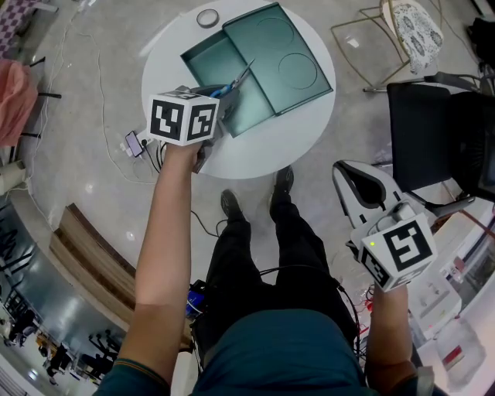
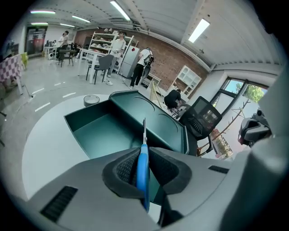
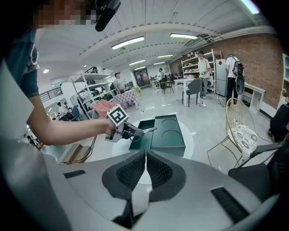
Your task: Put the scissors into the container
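My left gripper is shut on the blue-handled scissors and holds them over the open green container on the round white table. In the left gripper view the scissors stand edge-on between the pads, blade pointing forward over the container. The container's lid lies beside it on the right. My right gripper hangs off the table to the right, near my leg. In its own view the right gripper is shut with nothing in it, and the left gripper shows far off with the scissors.
A roll of tape lies at the table's far edge. A black office chair and a gold wire chair stand to the right. A phone with cables lies on the floor at left, near a wooden bench.
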A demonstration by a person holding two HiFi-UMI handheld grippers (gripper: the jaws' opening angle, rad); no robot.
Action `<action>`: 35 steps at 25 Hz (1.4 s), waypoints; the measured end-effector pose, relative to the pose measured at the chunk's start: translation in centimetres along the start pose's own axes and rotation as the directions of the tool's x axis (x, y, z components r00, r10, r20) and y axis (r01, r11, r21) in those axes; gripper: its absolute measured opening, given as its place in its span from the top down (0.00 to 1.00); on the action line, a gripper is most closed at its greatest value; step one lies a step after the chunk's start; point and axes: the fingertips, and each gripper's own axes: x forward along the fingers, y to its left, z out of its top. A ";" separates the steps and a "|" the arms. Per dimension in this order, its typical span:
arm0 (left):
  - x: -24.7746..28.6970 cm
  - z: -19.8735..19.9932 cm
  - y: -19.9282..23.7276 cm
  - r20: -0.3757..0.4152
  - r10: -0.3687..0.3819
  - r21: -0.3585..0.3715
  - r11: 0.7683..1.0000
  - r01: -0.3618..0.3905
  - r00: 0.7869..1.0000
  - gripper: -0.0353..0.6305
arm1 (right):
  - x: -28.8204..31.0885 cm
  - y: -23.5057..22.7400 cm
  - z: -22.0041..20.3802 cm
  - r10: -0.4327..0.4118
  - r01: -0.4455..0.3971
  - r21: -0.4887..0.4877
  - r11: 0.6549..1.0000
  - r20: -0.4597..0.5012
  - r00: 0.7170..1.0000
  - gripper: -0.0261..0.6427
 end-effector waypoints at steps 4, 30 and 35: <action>0.2 -0.6 -0.8 0.021 0.000 -0.019 1.000 0.001 1.000 0.82 | -0.3 0.0 0.0 -0.001 0.001 -0.001 1.000 0.004 1.000 0.90; -13.9 2.9 -4.8 0.185 0.096 0.148 0.981 -0.125 0.978 0.72 | -5.4 6.5 7.4 -0.011 0.022 -0.092 0.995 0.121 0.993 0.90; -21.6 4.5 -7.2 0.257 0.093 0.210 0.966 -0.150 0.962 0.82 | -8.4 10.3 11.2 -0.017 0.042 -0.143 0.989 0.172 0.985 0.91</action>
